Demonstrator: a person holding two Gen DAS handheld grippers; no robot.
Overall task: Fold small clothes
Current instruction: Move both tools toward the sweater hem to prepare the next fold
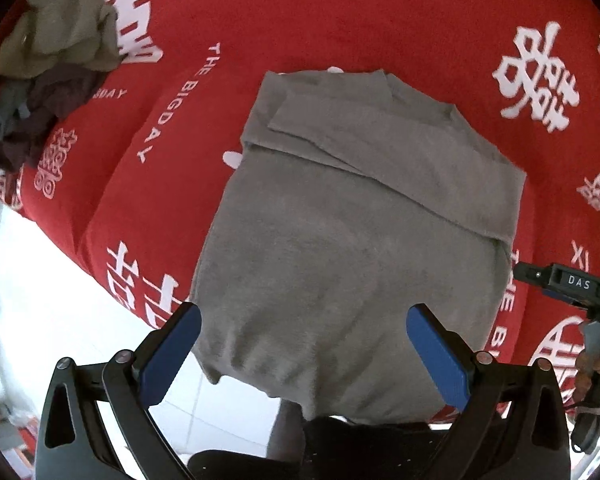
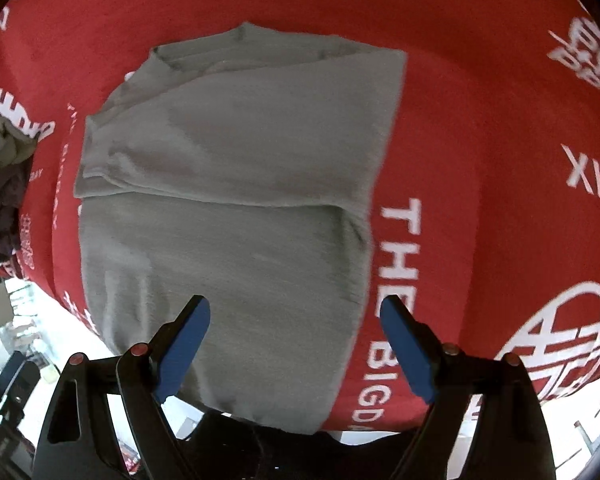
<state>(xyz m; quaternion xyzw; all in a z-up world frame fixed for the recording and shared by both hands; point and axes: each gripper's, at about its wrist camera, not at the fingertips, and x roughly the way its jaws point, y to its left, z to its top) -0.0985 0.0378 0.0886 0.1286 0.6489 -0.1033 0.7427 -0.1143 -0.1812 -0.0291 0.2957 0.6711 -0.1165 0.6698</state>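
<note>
A grey shirt (image 1: 340,240) lies flat on the red cloth, sleeves folded in over the body, collar at the far end, its near hem hanging over the table's front edge. It also shows in the right wrist view (image 2: 228,208). My left gripper (image 1: 304,320) is open and empty, hovering above the shirt's near hem. My right gripper (image 2: 296,312) is open and empty above the shirt's near right edge. The right gripper's body shows at the right edge of the left wrist view (image 1: 572,284).
A red cloth with white lettering (image 1: 340,20) covers the table. A heap of olive, maroon and dark clothes (image 1: 48,68) lies at the far left, also seen in the right wrist view (image 2: 0,176). The table's front edge drops to a white floor (image 1: 60,300).
</note>
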